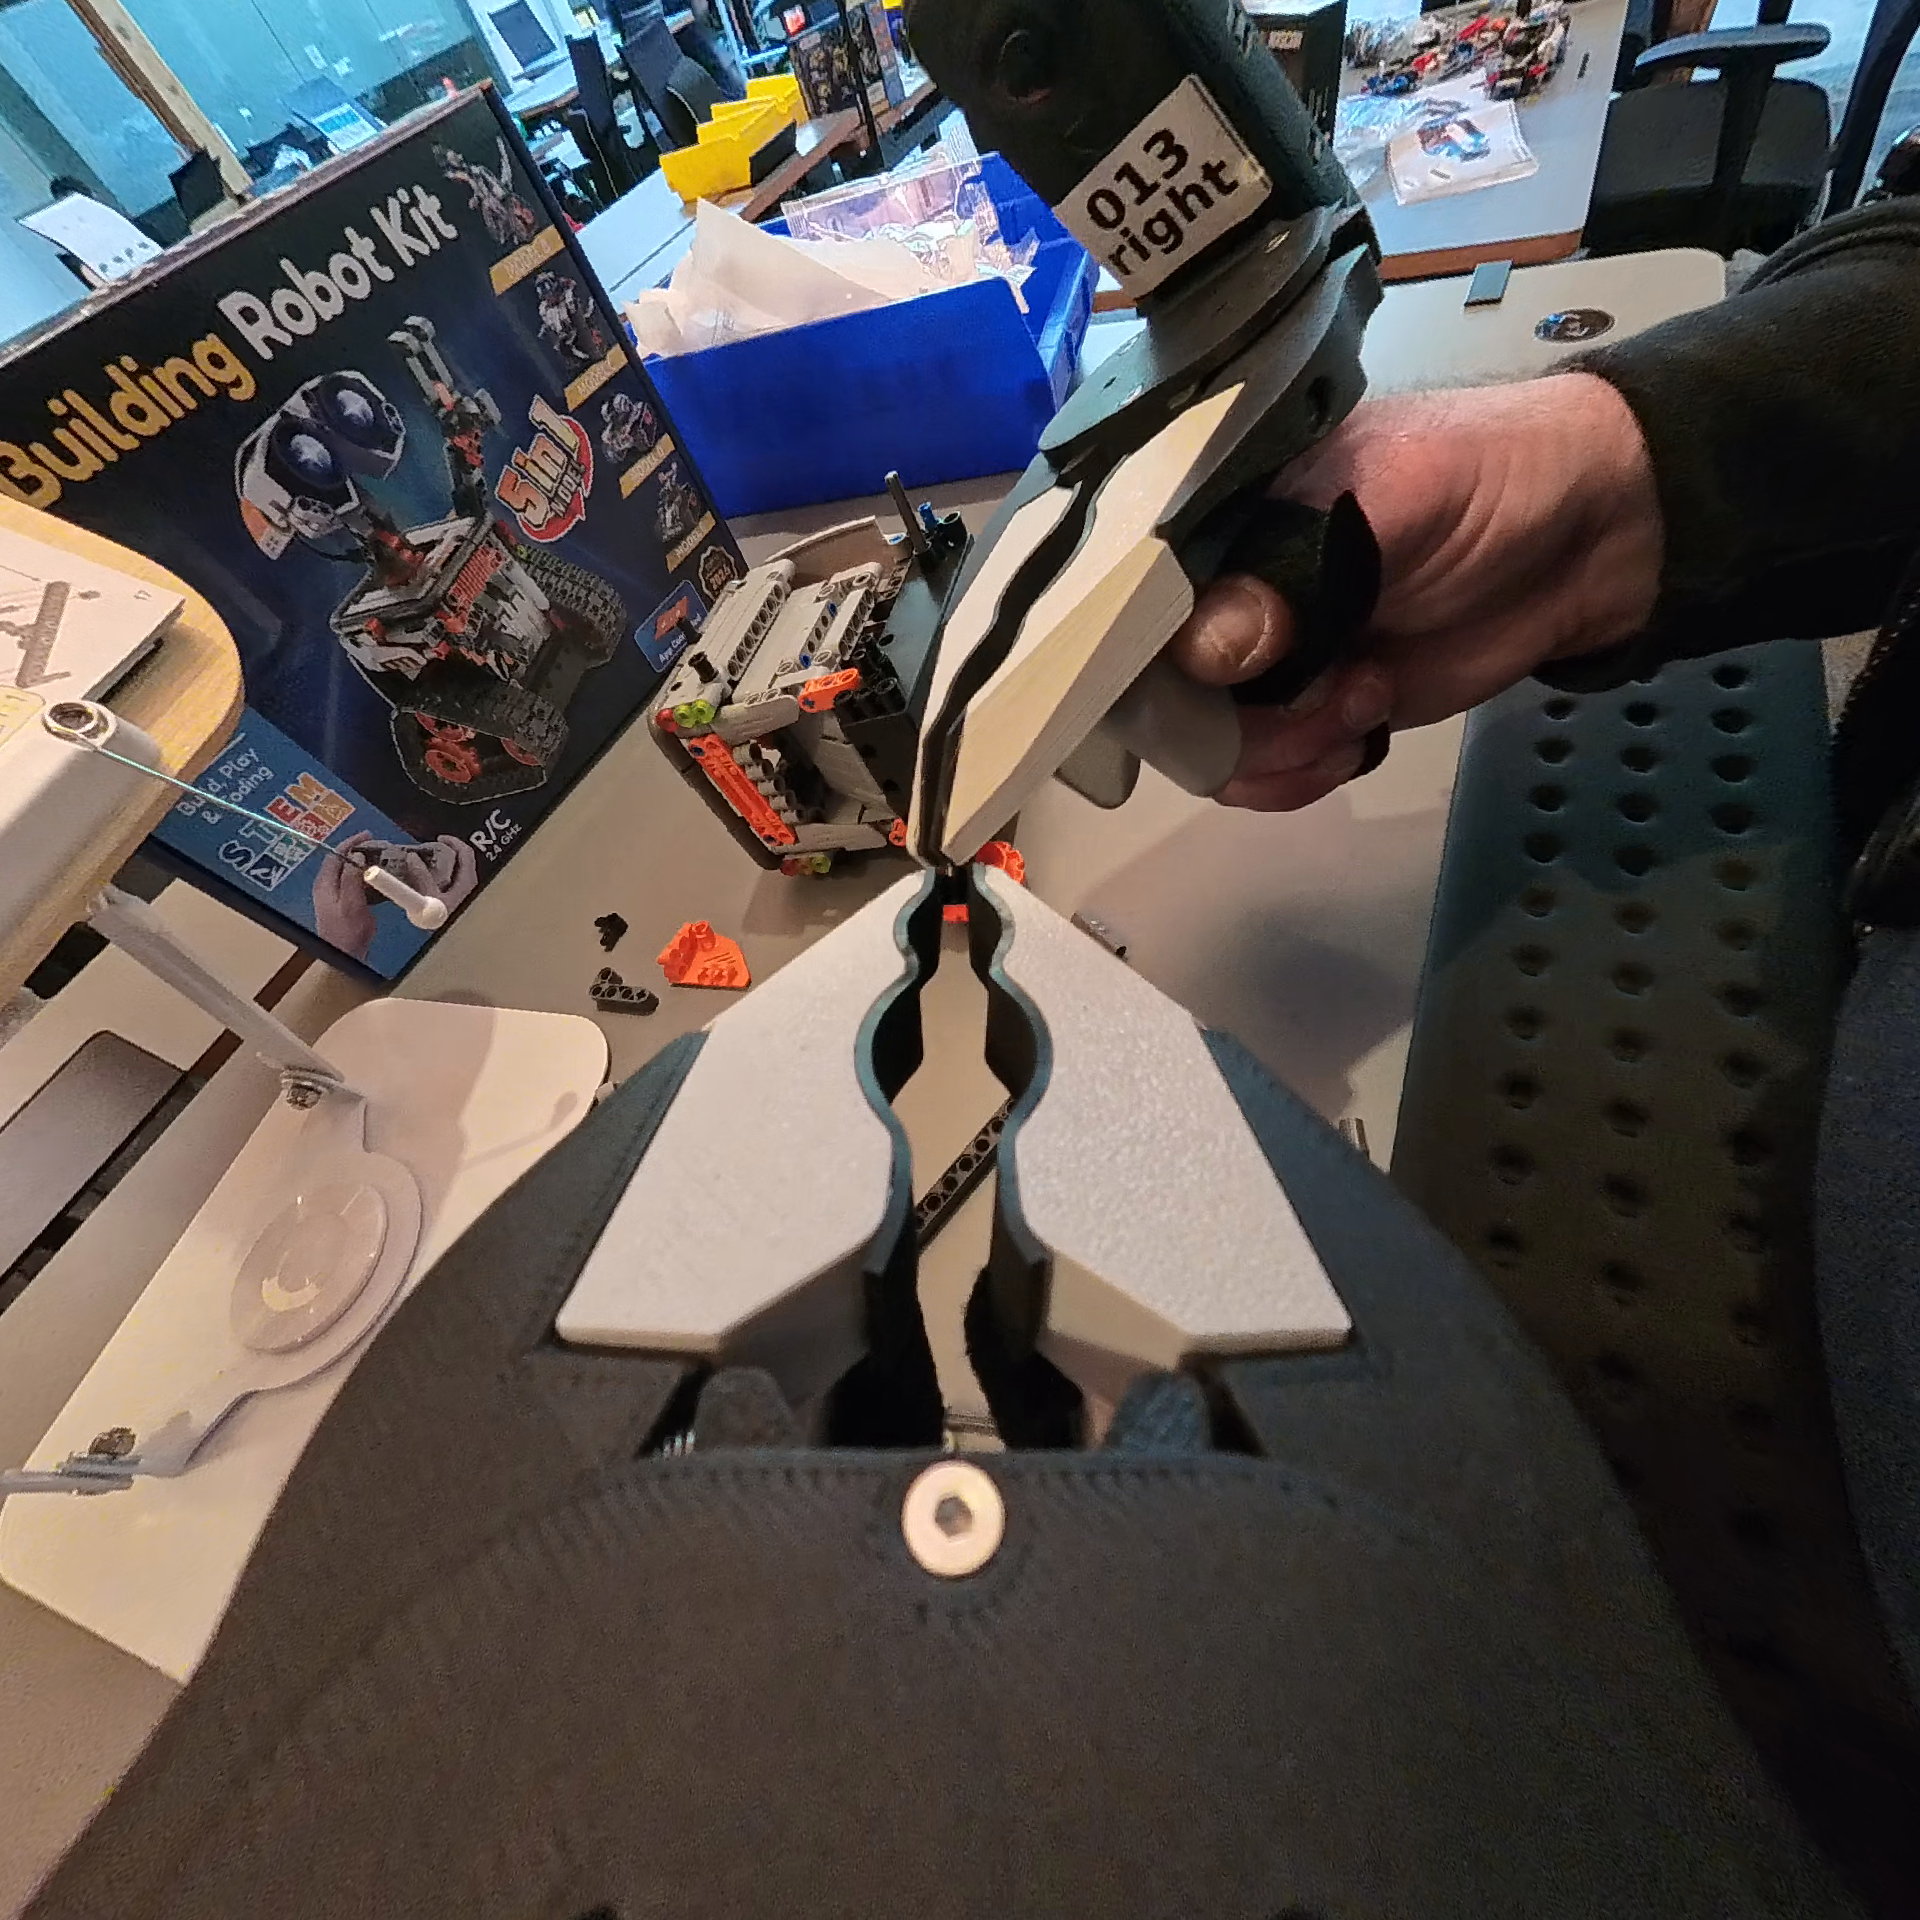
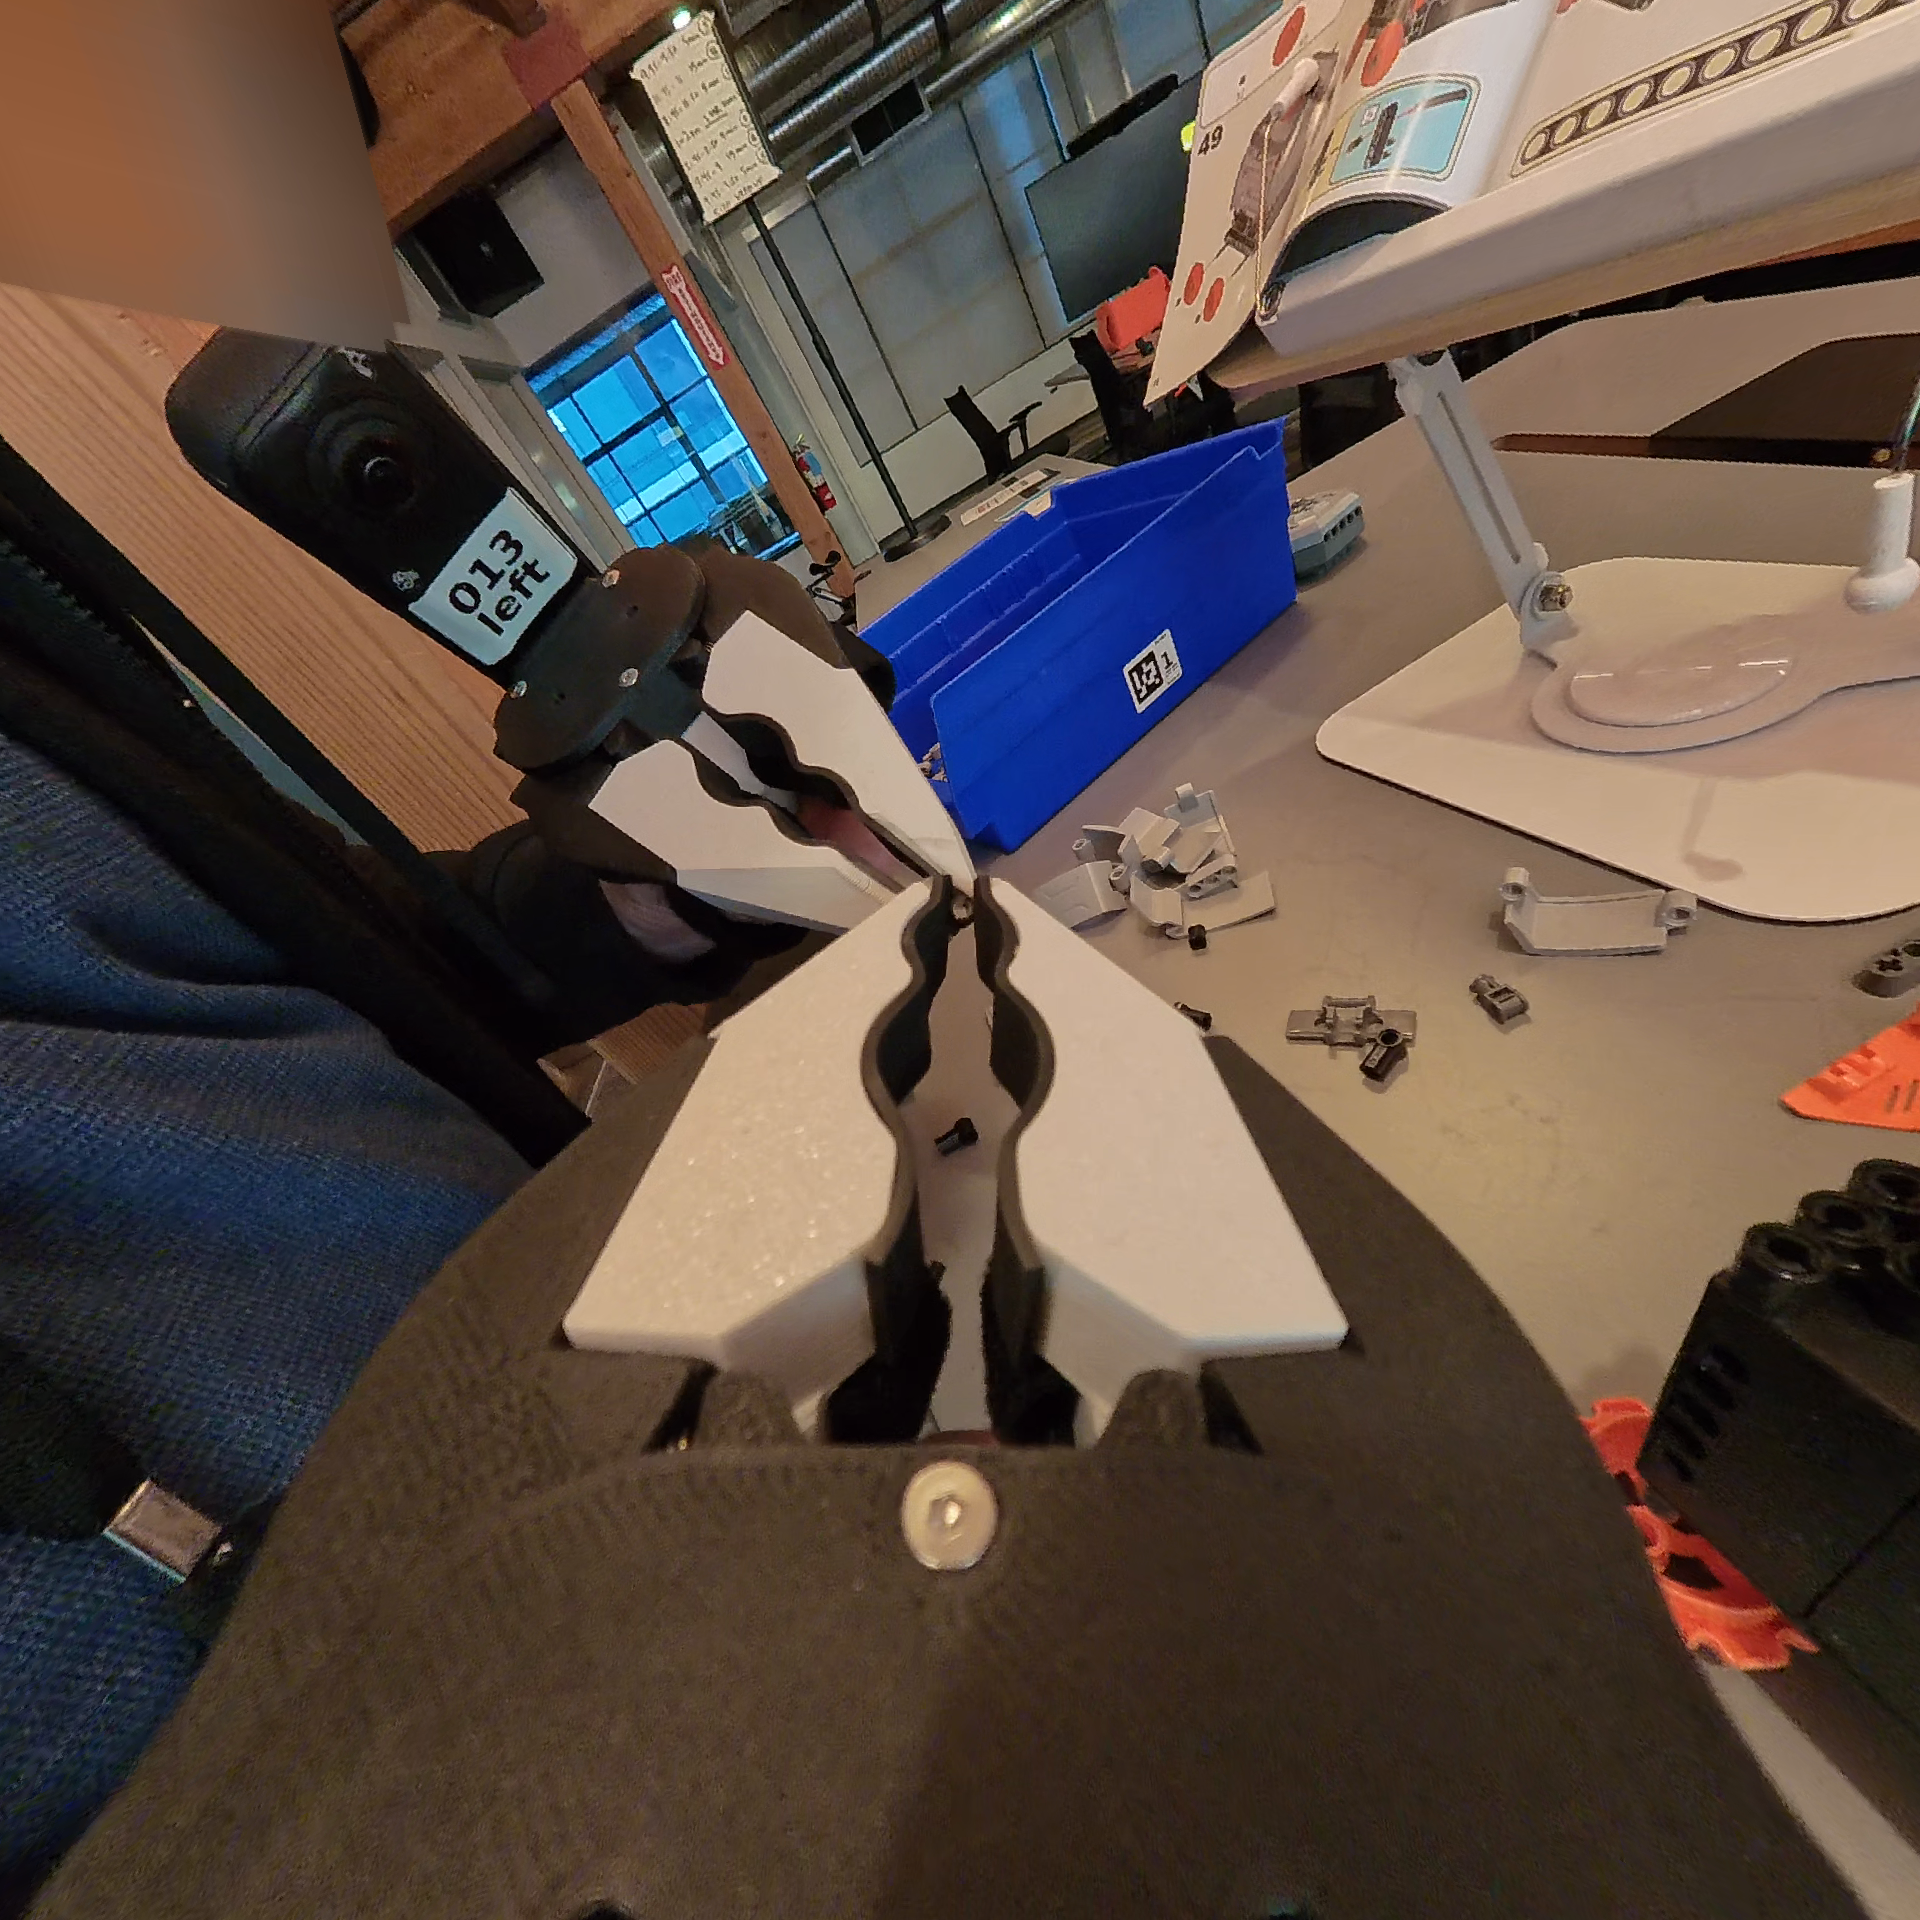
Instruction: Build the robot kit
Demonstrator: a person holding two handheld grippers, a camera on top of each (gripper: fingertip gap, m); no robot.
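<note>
Grey plastic fingers of the left tool (image 1: 948, 883) and the right tool (image 1: 940, 847) meet tip to tip above the grey tabletop (image 1: 1195, 935), both nearly closed, and between the tips sits a small dark peg-like building piece (image 2: 958, 906). From the right wrist view the peg seems pinched at the very ends of the right tool's (image 2: 961, 899) fingers, with the left tool (image 2: 935, 883) pressed against it from the side; which of the two truly carries it I cannot tell. The hold looks thin, so the peg could pop out and drop among the loose parts below, where a similar small black pin (image 2: 954, 1135) lies and would be easy to confuse with it. A slight twist between the two hands could also cock the peg sideways. Just behind the tips stands the half-built grey, black and orange brick model (image 1: 790, 707), near enough that a swing of the right tool might knock it. Nearby lie an orange wedge-shaped piece (image 1: 704, 956), a heap of pale grey panel pieces (image 2: 1164, 873) and the blue plastic bin (image 2: 1091, 613).
</note>
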